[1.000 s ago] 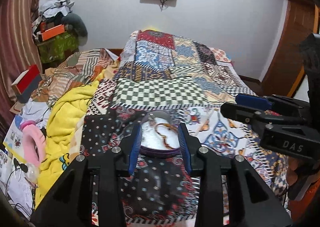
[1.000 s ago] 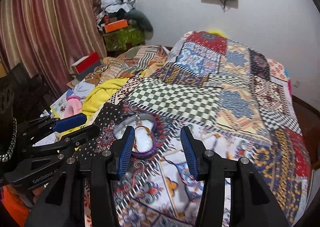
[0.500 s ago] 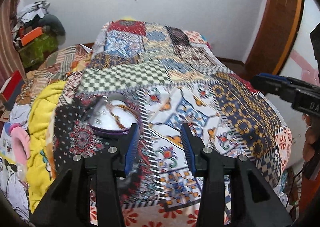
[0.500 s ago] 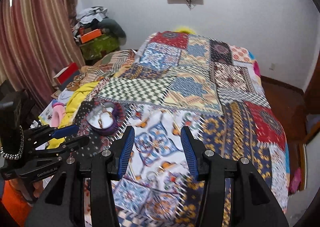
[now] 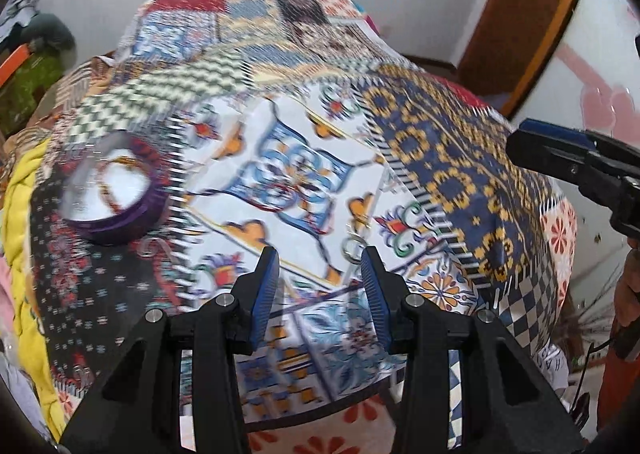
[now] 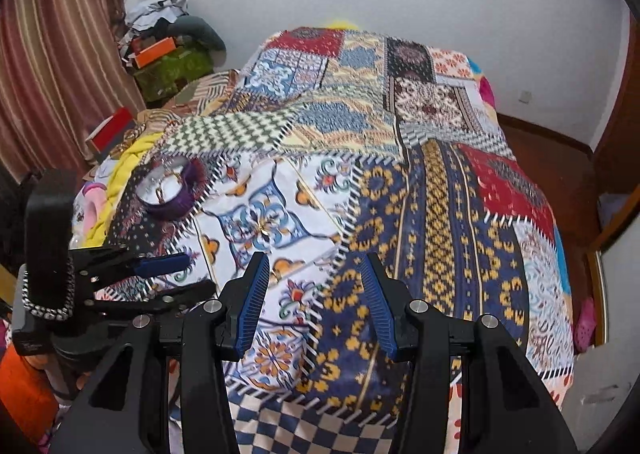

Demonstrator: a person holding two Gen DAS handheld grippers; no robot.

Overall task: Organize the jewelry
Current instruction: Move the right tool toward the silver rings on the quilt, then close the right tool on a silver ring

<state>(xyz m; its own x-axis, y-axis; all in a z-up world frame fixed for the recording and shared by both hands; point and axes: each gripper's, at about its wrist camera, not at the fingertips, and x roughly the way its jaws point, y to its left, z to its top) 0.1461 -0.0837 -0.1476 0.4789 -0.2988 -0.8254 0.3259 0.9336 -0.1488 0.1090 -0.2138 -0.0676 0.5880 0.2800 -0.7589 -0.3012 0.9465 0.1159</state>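
Note:
A round purple jewelry box [image 5: 114,210] with a white lining and a thin bracelet inside sits on the patchwork quilt [image 5: 440,142], at the left in the left wrist view. The box [image 6: 172,194] also shows far left in the right wrist view. Small silver rings [image 5: 352,246] lie on the quilt just ahead of my left gripper's right finger. My left gripper [image 5: 319,266] is open and holds nothing. My right gripper [image 6: 316,274] is open over the quilt's near edge, also with nothing in it. Each gripper shows in the other's view, the left gripper [image 6: 180,276] and the right gripper [image 5: 520,146].
A yellow blanket [image 6: 120,162] and clutter lie left of the bed, by striped curtains [image 6: 60,66]. A silver chain [image 6: 44,310] hangs around the left tool's body. A wooden door frame [image 5: 520,26] stands at the right, with brown floor [image 6: 568,174] beyond the bed.
My left gripper has moved right, away from the purple box and toward the silver rings. My right gripper has pulled back and swung right, so the box now sits far to its left.

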